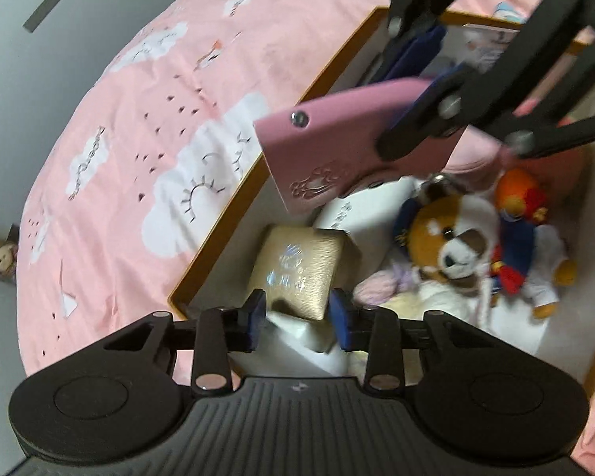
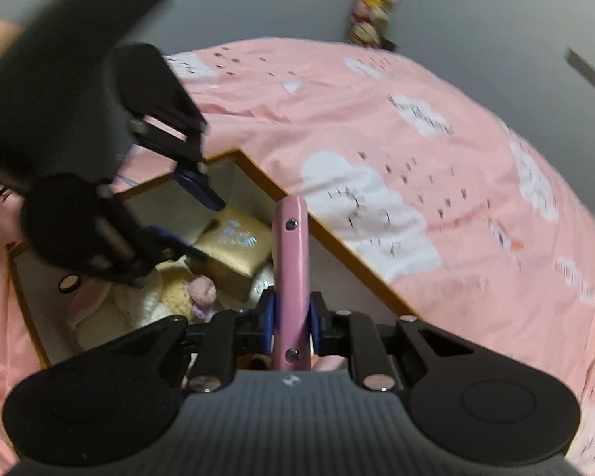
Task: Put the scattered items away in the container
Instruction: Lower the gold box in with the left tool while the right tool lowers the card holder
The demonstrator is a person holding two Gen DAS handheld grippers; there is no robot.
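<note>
Right wrist, gripper [image 2: 290,317] clamping flat pink case [image 2: 292,261]

Each gripper is matte black: a ribbed grey-black deck between two round lobes, slim link arms pinned with silver screws, and blue pads [image 1: 258,319] on the fingers [image 2: 267,313].

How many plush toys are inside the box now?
3 that I can make out: a brown-and-white dog in the middle, an orange-headed doll to its right, and a cream crochet toy beside the gold box. More may be hidden.
</note>
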